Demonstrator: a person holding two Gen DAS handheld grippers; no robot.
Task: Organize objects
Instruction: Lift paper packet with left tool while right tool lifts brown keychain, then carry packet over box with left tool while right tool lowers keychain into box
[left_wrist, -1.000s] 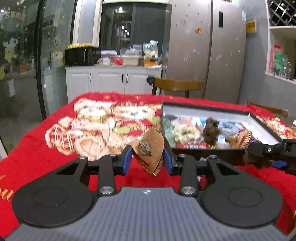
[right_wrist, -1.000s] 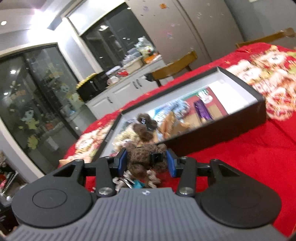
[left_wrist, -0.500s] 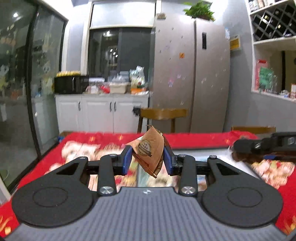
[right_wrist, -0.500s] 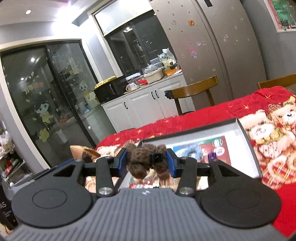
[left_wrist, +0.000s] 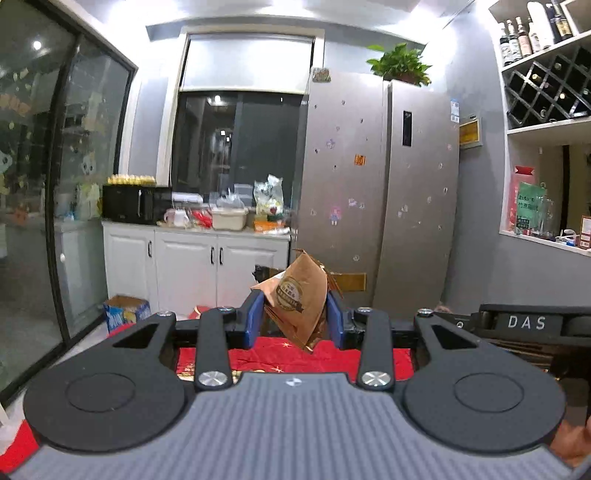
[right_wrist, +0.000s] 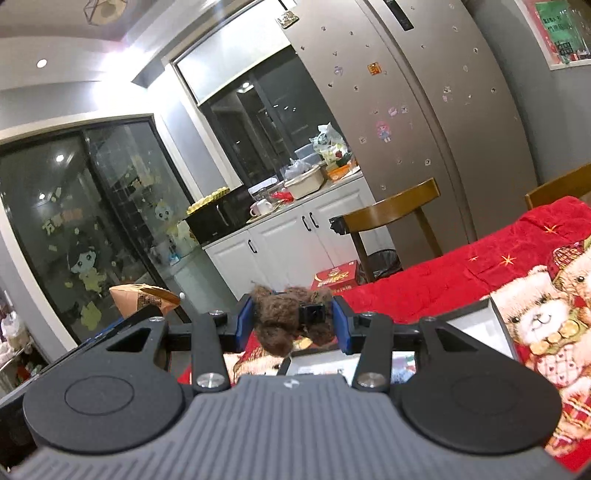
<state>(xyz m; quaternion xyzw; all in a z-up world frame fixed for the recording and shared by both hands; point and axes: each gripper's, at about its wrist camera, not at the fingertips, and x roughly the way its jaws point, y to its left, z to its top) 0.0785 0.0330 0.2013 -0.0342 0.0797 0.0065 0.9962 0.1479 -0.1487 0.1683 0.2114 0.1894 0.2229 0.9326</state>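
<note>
Gripping one brown paper packet (left_wrist: 299, 295) between its two blue pads (left_wrist: 255, 319), the left gripper (left_wrist: 295, 317) sits at the centre of the left wrist view, jaws narrowed onto the packet. The packet stands tilted, its round printed seal facing the camera, its lower corner hanging over the red cloth (left_wrist: 280, 354) that shows in a strip below the fingers. At the right edge of that view a second black tool marked DAS (left_wrist: 526, 322) reaches in.

In the right wrist view the right gripper (right_wrist: 293, 323) holds one brown fuzzy toy (right_wrist: 284, 321) at centre frame, jaws closed partway on it; a black clip (right_wrist: 312, 314) sits on the toy's right side. Just below the fingers lies one open black box (right_wrist: 496, 317), its white inner wall showing at lower right, its contents mostly hidden by the gripper body. The cloth, printed with bears (right_wrist: 546, 325), fills the right of the frame. The same packet (right_wrist: 142, 297) shows at left centre.

Behind stand one two-door fridge (left_wrist: 380, 192), white cabinets (left_wrist: 195, 266) and two wooden chairs (right_wrist: 391, 210), the second one cut off at the right edge. One red carton (right_wrist: 334, 278) lies on the floor by the chair.
</note>
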